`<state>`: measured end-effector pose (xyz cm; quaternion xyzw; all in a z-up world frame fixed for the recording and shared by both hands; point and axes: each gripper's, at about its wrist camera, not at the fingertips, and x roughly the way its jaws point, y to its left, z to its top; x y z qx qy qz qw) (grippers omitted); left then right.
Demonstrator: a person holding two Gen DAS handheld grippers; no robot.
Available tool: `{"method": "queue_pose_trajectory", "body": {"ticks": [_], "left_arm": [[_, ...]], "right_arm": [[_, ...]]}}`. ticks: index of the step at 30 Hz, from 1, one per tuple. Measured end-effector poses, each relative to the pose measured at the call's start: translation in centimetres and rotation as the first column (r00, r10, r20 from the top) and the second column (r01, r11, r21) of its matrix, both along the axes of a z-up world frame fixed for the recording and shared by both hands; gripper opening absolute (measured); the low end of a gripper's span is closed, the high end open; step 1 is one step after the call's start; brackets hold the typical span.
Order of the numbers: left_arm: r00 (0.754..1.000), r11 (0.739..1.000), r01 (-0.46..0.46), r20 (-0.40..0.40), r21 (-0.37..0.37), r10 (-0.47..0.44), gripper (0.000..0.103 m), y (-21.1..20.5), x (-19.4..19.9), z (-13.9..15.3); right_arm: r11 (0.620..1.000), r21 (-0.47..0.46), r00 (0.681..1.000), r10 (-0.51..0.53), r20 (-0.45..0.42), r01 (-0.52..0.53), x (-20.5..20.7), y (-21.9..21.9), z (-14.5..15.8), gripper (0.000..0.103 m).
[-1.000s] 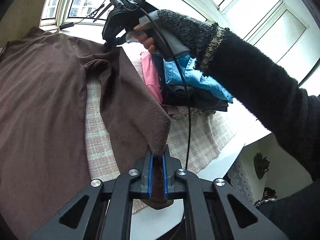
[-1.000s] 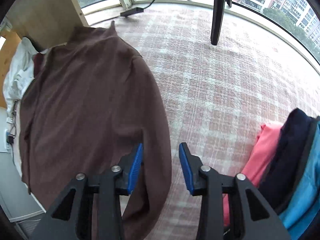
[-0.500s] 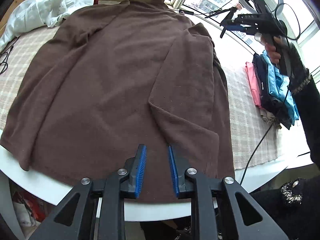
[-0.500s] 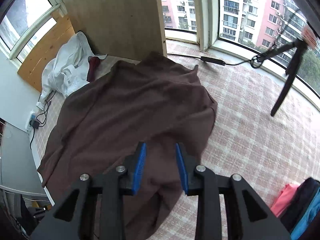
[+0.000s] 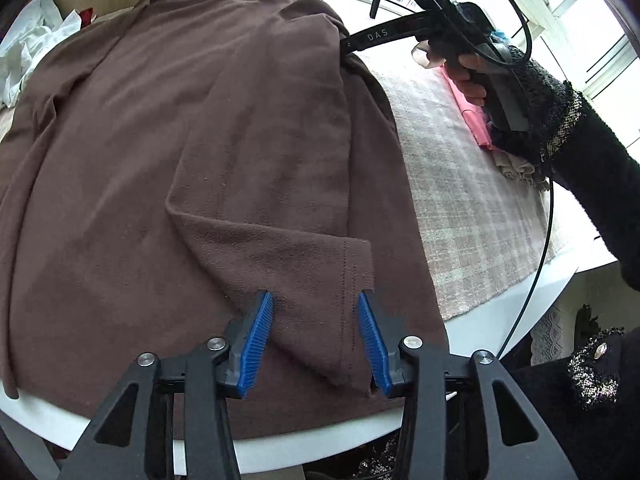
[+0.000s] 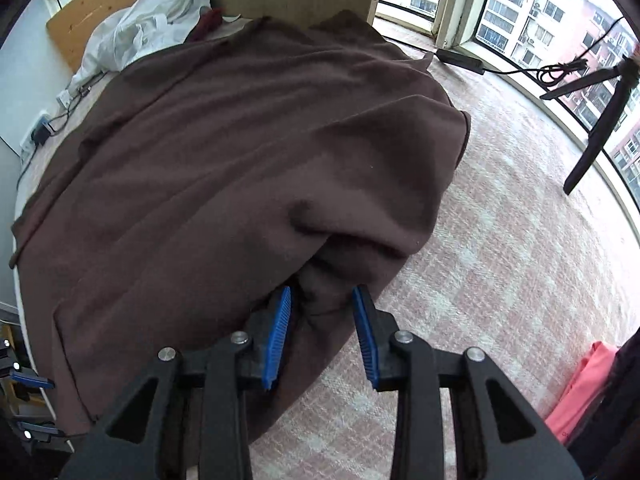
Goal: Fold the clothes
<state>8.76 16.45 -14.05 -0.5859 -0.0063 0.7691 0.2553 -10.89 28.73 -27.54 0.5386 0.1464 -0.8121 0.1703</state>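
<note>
A brown fleece garment lies spread over most of the bench, on a pale checked cloth that covers the benchtop. One sleeve is folded inward across the body, its stitched cuff lying near the front rim.

The left gripper sits low over that cuff with its jaws wide apart, the blue pads standing either side of the cuff and holding nothing. The right gripper has its jaws parted too, straddling a raised bunch of brown fabric at the garment's right edge — the pads flank the fold without pinching it.

No container shows in either view; folded clothes are simply stacked on the cloth. The left wrist view shows a pink folded piece and a beige one beneath, partly hidden by the person's right hand in a dark knit sleeve holding the right gripper's handle. The right wrist view catches only the pink edge of that stack, but adds a crumpled white garment at the far left corner, a wooden panel behind, and a black tripod leg by the window.

The garment's near hem hangs slightly over the white front rim. To its right — between it and the stack — the checked cloth lies bare.
</note>
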Motion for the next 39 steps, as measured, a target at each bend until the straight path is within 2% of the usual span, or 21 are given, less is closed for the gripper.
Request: {"method": "queue_pose_trajectory", "body": {"ticks": [2, 3, 4, 5, 7, 9, 12, 14, 16, 18, 21, 23, 24, 25, 26, 29, 30, 35, 37, 38, 39], "left_arm": [[1.0, 1.0, -0.003, 0.005, -0.011, 0.003, 0.031, -0.1, 0.0, -0.6], [1.0, 1.0, -0.005, 0.001, -0.024, 0.005, 0.022, -0.2, 0.0, -0.9], [1.0, 1.0, -0.006, -0.009, -0.023, 0.006, 0.017, -0.4, 0.0, -1.0], [1.0, 1.0, -0.014, -0.004, -0.016, 0.014, 0.017, -0.7, 0.0, -1.0], [0.999, 0.999, -0.032, 0.009, -0.002, 0.032, 0.008, -1.4, -0.1, -1.2], [0.999, 0.999, -0.044, 0.017, 0.0, 0.044, 0.008, -1.8, -0.1, -1.1], [0.999, 0.999, -0.042, -0.007, -0.003, 0.042, 0.008, -1.9, 0.7, 0.3], [0.999, 0.999, -0.038, -0.025, 0.007, 0.038, 0.012, -2.0, 1.3, 1.4], [0.999, 1.0, -0.013, -0.038, 0.028, 0.014, 0.04, -1.0, 2.0, 2.2], [0.998, 0.999, 0.029, -0.049, 0.044, -0.026, 0.049, 0.5, 2.5, 2.5], [0.997, 0.999, 0.049, -0.052, -0.002, -0.049, 0.049, 2.2, 2.2, 1.4], [0.998, 0.998, 0.042, -0.051, -0.052, -0.045, 0.049, 3.0, 1.7, 0.3], [0.998, 0.996, 0.039, -0.05, -0.077, -0.043, 0.042, 3.4, 1.4, -0.2], [0.998, 0.994, 0.036, -0.049, -0.101, -0.041, 0.017, 3.8, 1.2, -0.7], [0.998, 0.992, 0.031, -0.048, -0.122, -0.037, 0.01, 4.1, 0.9, -1.2], [0.992, 0.99, -0.127, 0.007, 0.056, 0.127, 0.004, -0.4, 1.0, 0.0], [0.983, 0.98, -0.184, -0.002, 0.072, 0.185, 0.004, -2.0, 1.6, 0.6], [0.918, 0.909, -0.397, -0.05, -0.127, 0.394, 0.014, -8.2, 5.7, 1.1], [0.916, 0.908, -0.399, -0.023, -0.123, 0.4, 0.014, -8.9, 6.5, 1.5], [0.927, 0.922, -0.375, -0.035, -0.098, 0.373, 0.015, -8.0, 6.7, 2.0], [0.937, 0.934, -0.348, -0.047, -0.074, 0.345, 0.024, -7.0, 6.8, 2.4]], "right_arm": [[1.0, 0.016, 1.0, 0.007, -0.014, -0.007, -0.2, -0.2, -0.4, 0.032], [1.0, 0.002, 1.0, 0.002, -0.012, -0.002, -0.2, 0.1, -0.4, 0.029], [1.0, -0.023, 1.0, -0.009, 0.001, 0.009, -0.2, 0.8, -0.2, 0.011], [0.999, -0.047, 1.0, -0.028, 0.012, 0.029, -0.1, 1.7, 0.2, 0.007], [0.985, -0.108, 0.991, -0.132, 0.026, 0.134, 0.3, 5.3, 1.3, 0.006], [0.945, -0.178, 0.961, -0.263, 0.081, 0.274, 0.6, 9.2, 1.6, 0.007], [0.939, -0.15, 0.95, -0.301, 0.083, 0.31, 1.2, 9.2, 1.1, 0.007], [0.953, -0.118, 0.96, -0.277, 0.039, 0.28, 1.7, 8.1, 1.2, 0.009], [0.971, -0.067, 0.973, -0.23, -0.021, 0.228, 2.0, 7.1, 1.5, 0.011], [0.983, -0.018, 0.981, -0.186, -0.064, 0.185, 2.1, 6.3, 1.5, 0.017], [0.981, -0.024, 0.98, -0.195, -0.023, 0.195, 1.0, 6.4, 0.7, 0.016], [0.974, -0.048, 0.976, -0.219, 0.014, 0.219, 0.4, 7.1, 0.1, 0.01], [0.972, -0.058, 0.974, -0.225, 0.029, 0.226, 0.3, 7.4, -0.1, 0.009], [0.971, -0.066, 0.973, -0.228, 0.043, 0.23, 0.2, 7.5, -0.2, 0.007], [0.971, -0.068, 0.972, -0.228, 0.05, 0.231, 0.1, 7.6, -0.4, 0.007], [0.972, -0.059, 0.973, -0.224, 0.053, 0.227, 0.0, 7.9, -0.5, 0.007], [0.972, -0.061, 0.973, -0.226, 0.055, 0.229, 0.0, 8.0, -0.6, 0.007], [0.971, -0.048, 0.971, -0.232, 0.061, 0.235, -0.3, 8.0, -0.7, 0.007], [0.971, -0.039, 0.971, -0.232, 0.061, 0.235, -0.4, 7.9, -0.7, 0.007], [0.972, -0.035, 0.971, -0.23, 0.061, 0.232, -0.5, 7.8, -0.7, 0.007], [0.972, -0.035, 0.971, -0.231, 0.061, 0.233, -0.6, 7.8, -0.7, 0.007]]}}
